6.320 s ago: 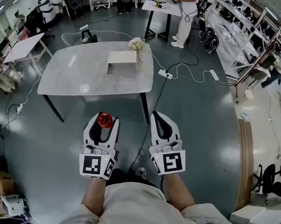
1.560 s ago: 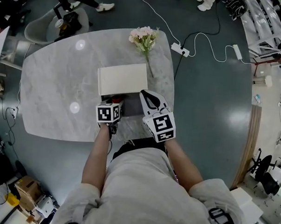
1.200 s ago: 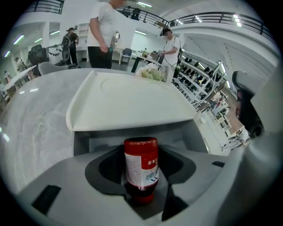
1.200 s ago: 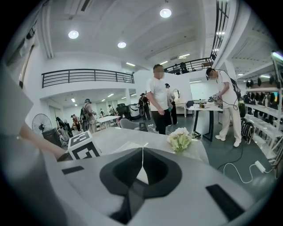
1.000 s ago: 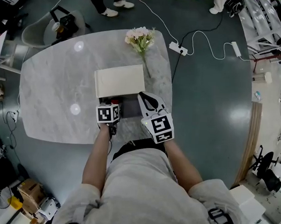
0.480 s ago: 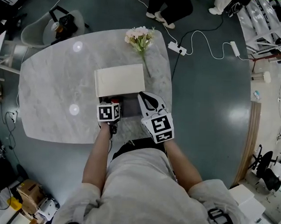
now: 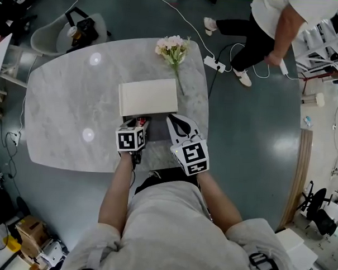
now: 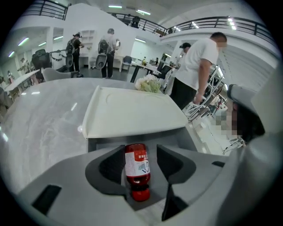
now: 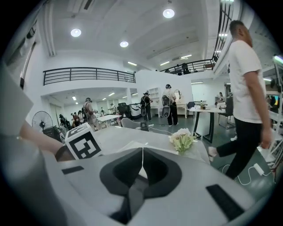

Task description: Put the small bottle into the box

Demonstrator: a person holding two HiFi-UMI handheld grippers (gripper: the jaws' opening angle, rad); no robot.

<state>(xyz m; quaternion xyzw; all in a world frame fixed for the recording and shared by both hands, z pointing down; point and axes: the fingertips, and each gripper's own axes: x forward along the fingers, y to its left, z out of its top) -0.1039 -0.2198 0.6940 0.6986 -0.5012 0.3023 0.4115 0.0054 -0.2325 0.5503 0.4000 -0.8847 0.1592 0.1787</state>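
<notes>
A small red bottle [image 8: 136, 170] with a white label and red cap stands between the jaws of my left gripper [image 8: 139, 151], which is shut on it. In the head view the small red bottle [image 7: 141, 121] shows just before the near side of the white box [image 7: 148, 96]. The white box's lid [image 8: 132, 110] is lifted, and a grey opening below it faces the bottle. My right gripper [image 7: 176, 120] is shut and holds nothing, beside the box's near right corner. In its own view the right gripper [image 9: 142, 153] has its jaw tips pressed together.
The box sits on a grey marble table [image 7: 69, 105]. A bunch of pale flowers [image 7: 173, 48] lies on it behind the box's right end. A person in a white shirt [image 7: 274, 24] walks past the far right, near a power strip and cables [image 7: 214, 62] on the floor.
Earlier I stood away from the table with the bottle in hand; now both grippers are at the box. In the last second they hardly moved, and a person walked in at upper right.
</notes>
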